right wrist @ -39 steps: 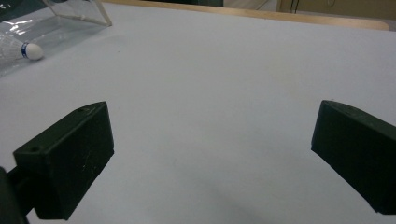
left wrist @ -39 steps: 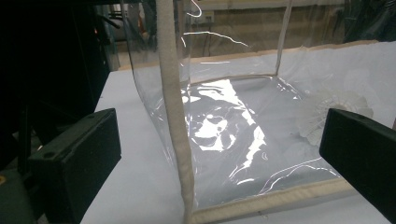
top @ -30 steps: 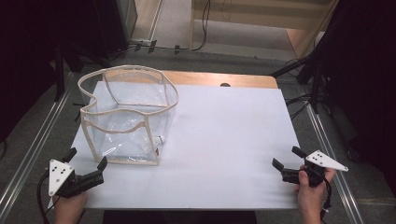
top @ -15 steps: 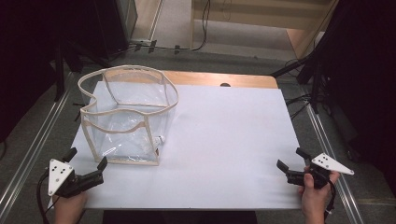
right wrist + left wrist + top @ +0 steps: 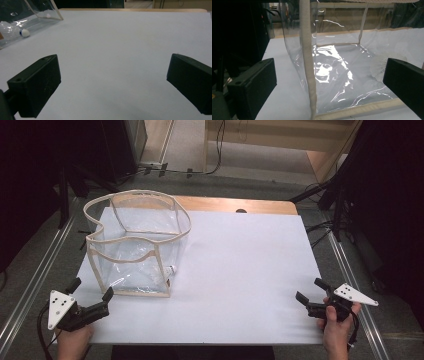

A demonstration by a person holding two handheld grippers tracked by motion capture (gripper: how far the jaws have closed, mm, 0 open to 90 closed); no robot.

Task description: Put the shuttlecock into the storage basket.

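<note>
Standing at the white worktop's [image 5: 240, 270] rear-left, a clear, beige-trimmed plastic bag [image 5: 137, 242] holds a small white ball [image 5: 24, 32], seen from the right gripper [image 5: 312, 296]; left gripper [image 5: 91, 292] likewise spread, empty.

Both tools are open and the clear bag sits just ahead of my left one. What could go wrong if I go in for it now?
1. The clear bag is floppy film with a wavy rim; pushing its near corner with the left tool may collapse or slide it.
2. A shuttlecock lies inside near the bottom; tipping the bag could roll it out.
3. The right tool is far off at the sheet's other edge, so it cannot steady the bag yet.
</note>
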